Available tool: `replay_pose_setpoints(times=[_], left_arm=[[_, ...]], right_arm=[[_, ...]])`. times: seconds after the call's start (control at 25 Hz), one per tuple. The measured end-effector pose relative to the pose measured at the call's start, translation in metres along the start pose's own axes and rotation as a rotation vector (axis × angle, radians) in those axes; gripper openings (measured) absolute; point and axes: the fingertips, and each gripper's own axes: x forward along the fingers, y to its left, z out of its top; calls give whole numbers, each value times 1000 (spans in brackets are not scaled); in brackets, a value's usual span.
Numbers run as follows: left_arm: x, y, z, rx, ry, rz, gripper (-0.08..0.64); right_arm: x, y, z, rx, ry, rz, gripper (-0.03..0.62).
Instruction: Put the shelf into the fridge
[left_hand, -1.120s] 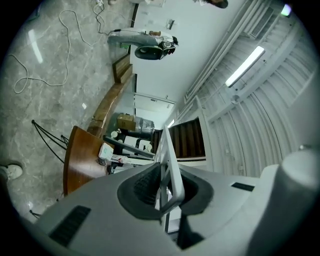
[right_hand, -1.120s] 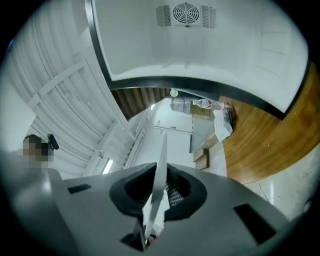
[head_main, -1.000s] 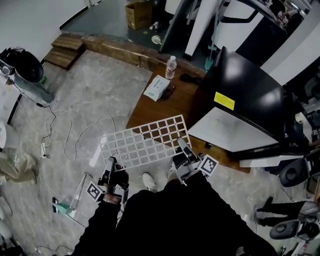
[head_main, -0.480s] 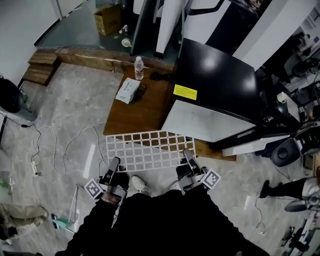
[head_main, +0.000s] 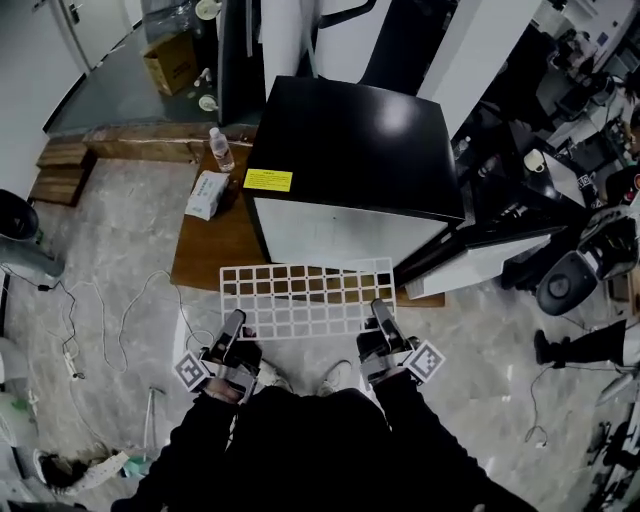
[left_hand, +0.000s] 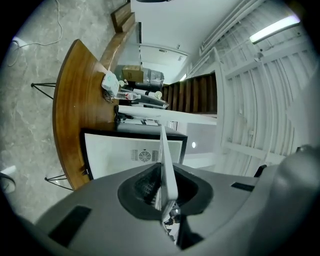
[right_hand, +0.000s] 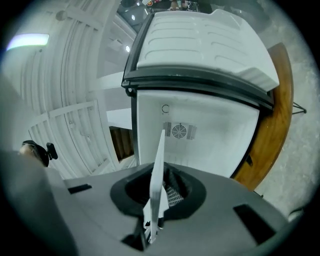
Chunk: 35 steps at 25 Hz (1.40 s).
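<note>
A white grid shelf (head_main: 305, 297) hangs level in front of me, held by both grippers at its near edge. My left gripper (head_main: 233, 331) is shut on its near left corner, and my right gripper (head_main: 379, 322) is shut on its near right corner. The shelf shows edge-on as a thin white blade (left_hand: 167, 165) in the left gripper view and again edge-on (right_hand: 156, 181) in the right gripper view. The black-topped small fridge (head_main: 352, 160) stands just beyond the shelf, its white inside (right_hand: 200, 135) facing me and its door (head_main: 478, 262) swung open to the right.
The fridge stands on a low wooden platform (head_main: 213, 250) with a water bottle (head_main: 221, 149) and a white pack (head_main: 207, 193) at its left end. Cables (head_main: 130, 300) trail over the stone floor at left. Office chairs (head_main: 578, 270) and clutter crowd the right side.
I have turned and stepped toward the fridge with the shelf. The fridge has come from the right to straight ahead. The shelf is now level and square to the opening. Both grips are unchanged.
</note>
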Motion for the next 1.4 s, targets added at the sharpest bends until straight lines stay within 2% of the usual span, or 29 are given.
replay_pose_setpoints(times=[0.12, 0.36, 0.6, 0.76, 0.96, 1.4], left_arm=[[8, -7, 21, 18, 19, 29, 31], [54, -9, -28, 84, 49, 58, 31], [94, -8, -26, 101, 96, 91, 31], [108, -2, -18, 99, 127, 107, 31], [107, 12, 11, 73, 161, 125, 31], [141, 14, 12, 37, 186, 139, 31]], right_arm=[[18, 15, -5, -4, -24, -4, 32], [-9, 2, 55, 41, -61, -18, 32], [3, 0, 77, 62, -90, -38, 32], [7, -6, 77, 50, -113, -42, 32], [19, -11, 52, 41, -145, -66, 32], [35, -19, 78, 28, -197, -105, 31]])
